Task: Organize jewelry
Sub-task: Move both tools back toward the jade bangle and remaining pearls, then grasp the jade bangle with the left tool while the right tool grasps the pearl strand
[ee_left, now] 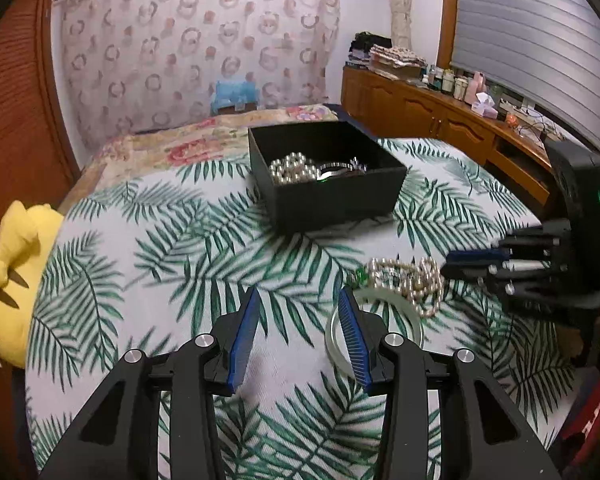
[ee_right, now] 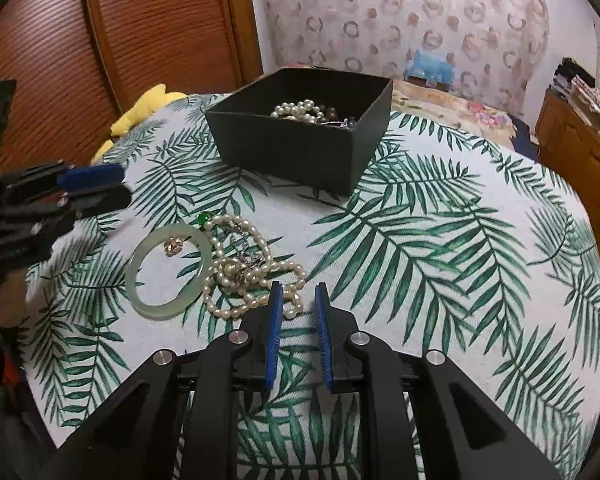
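A black open box (ee_left: 332, 196) (ee_right: 300, 148) on the leaf-print cloth holds pearls (ee_left: 292, 172) (ee_right: 298, 110) and other jewelry. Loose on the cloth lie a pale green jade bangle (ee_right: 168, 270) (ee_left: 380, 312), a tangled pearl necklace (ee_right: 252, 272) (ee_left: 412, 280), a green bead (ee_right: 204, 218) and a small gold piece (ee_right: 174, 246) inside the bangle. My left gripper (ee_left: 298, 300) is open and empty, its right finger over the bangle. My right gripper (ee_right: 298, 292) is open and empty, right at the necklace's near edge. It also shows in the left wrist view (ee_left: 452, 266), and the left gripper in the right wrist view (ee_right: 116, 184).
A yellow plush toy (ee_left: 16, 272) (ee_right: 140, 114) lies at the cloth's left edge. A floral bedspread (ee_left: 204, 140) lies behind the box. A wooden cabinet (ee_left: 440, 116) with bottles stands at the right, wooden slatted doors (ee_right: 120, 32) at the left.
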The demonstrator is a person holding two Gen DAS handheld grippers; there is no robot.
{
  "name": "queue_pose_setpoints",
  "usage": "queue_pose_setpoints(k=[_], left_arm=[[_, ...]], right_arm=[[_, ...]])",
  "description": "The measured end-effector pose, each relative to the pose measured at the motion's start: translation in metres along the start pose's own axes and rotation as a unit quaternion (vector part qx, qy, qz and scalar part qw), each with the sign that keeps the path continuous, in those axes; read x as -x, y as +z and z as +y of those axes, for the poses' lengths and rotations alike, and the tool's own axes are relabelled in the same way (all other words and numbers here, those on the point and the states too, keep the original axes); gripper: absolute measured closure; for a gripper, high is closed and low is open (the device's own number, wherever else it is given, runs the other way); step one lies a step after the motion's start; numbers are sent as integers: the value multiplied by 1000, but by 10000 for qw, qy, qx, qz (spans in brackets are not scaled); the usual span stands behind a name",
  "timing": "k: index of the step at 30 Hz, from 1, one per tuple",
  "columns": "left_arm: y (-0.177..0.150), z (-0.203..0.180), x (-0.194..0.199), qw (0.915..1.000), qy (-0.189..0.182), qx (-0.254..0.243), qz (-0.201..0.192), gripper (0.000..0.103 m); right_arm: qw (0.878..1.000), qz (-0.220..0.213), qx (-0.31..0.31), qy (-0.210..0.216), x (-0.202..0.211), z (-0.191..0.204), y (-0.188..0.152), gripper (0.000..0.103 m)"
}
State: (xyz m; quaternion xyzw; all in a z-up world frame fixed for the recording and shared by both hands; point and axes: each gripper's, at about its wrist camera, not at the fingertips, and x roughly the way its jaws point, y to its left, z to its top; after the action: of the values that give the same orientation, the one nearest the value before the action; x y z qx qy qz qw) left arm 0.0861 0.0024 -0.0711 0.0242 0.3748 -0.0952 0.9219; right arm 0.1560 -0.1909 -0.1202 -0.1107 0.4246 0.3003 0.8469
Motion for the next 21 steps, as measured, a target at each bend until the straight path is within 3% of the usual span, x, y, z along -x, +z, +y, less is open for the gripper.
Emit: queue_pose_setpoints(k=[6, 10, 12, 15, 21], left_arm=[[-9, -5, -7, 9998, -117, -6, 141, 62], [-12, -9, -10, 9996, -201, -27, 220, 55], [-13, -14, -11, 9993, -258, -84, 251, 55], [-14, -20, -13, 9991, -308, -133, 276, 50], [-15, -29, -19, 9984, -339, -239, 384, 36]], right_arm=[[9996, 135, 107, -235, -7, 0, 8, 85], [9987, 152, 328, -370, -8, 6, 8, 85], [9989, 141, 315, -312, -7, 5, 8, 98], [9990, 98, 312, -309, -5, 3, 6, 98], [9982, -401, 119, -426, 20, -4, 3, 98]])
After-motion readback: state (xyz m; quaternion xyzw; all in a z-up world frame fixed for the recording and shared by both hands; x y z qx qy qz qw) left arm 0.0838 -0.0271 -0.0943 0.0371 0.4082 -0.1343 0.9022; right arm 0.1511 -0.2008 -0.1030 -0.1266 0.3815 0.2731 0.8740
